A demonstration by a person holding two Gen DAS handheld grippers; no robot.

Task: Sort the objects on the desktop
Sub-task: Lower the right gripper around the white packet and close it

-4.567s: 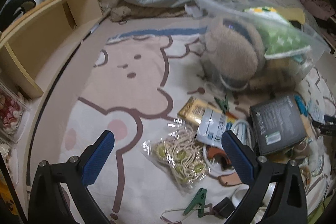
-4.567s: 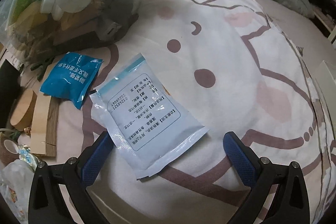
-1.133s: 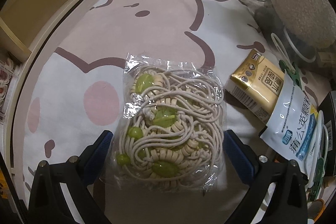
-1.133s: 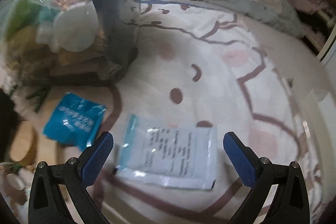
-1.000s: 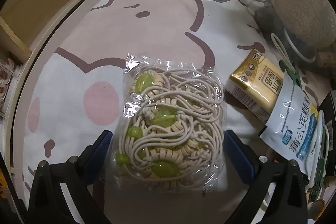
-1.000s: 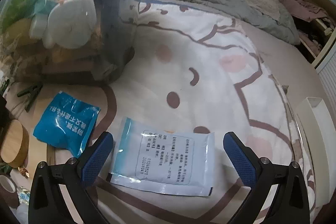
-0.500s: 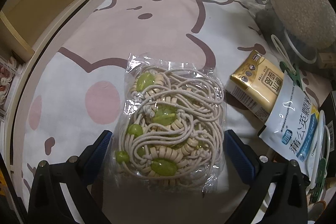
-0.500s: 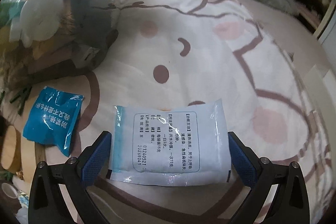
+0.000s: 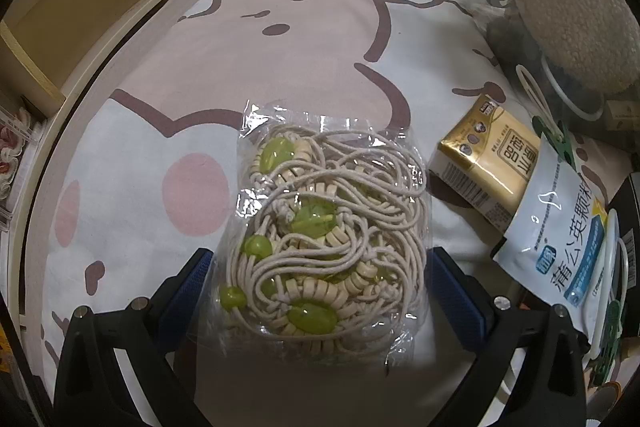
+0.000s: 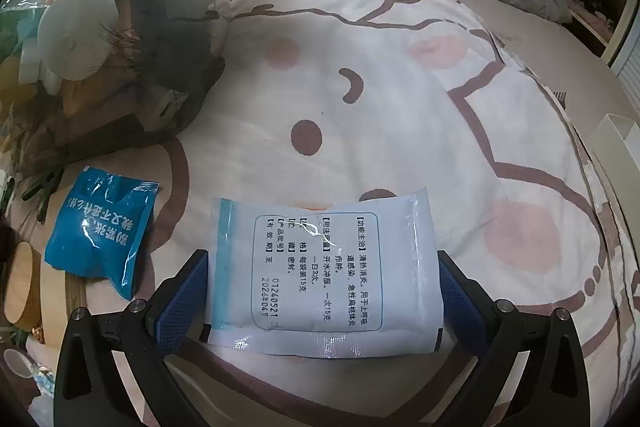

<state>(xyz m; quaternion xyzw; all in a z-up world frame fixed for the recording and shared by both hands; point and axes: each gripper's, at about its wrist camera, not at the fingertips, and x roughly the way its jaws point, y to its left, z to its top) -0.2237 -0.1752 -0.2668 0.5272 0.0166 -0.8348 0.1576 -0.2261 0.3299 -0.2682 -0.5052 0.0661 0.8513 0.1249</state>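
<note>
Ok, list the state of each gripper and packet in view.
Left gripper: open, jaws astride the cord bag.
Cord bag: flat, sealed.
Right gripper: open, jaws flanking the white sachet.
White sachet: flat, print up.
Blue packet: crumpled.

I see cream cord with green beads in a clear bag [image 9: 328, 247], a gold packet [image 9: 486, 163] at two o'clock, blue pads [image 10: 182, 297], and a white sachet [image 10: 324, 271] with black print.
</note>
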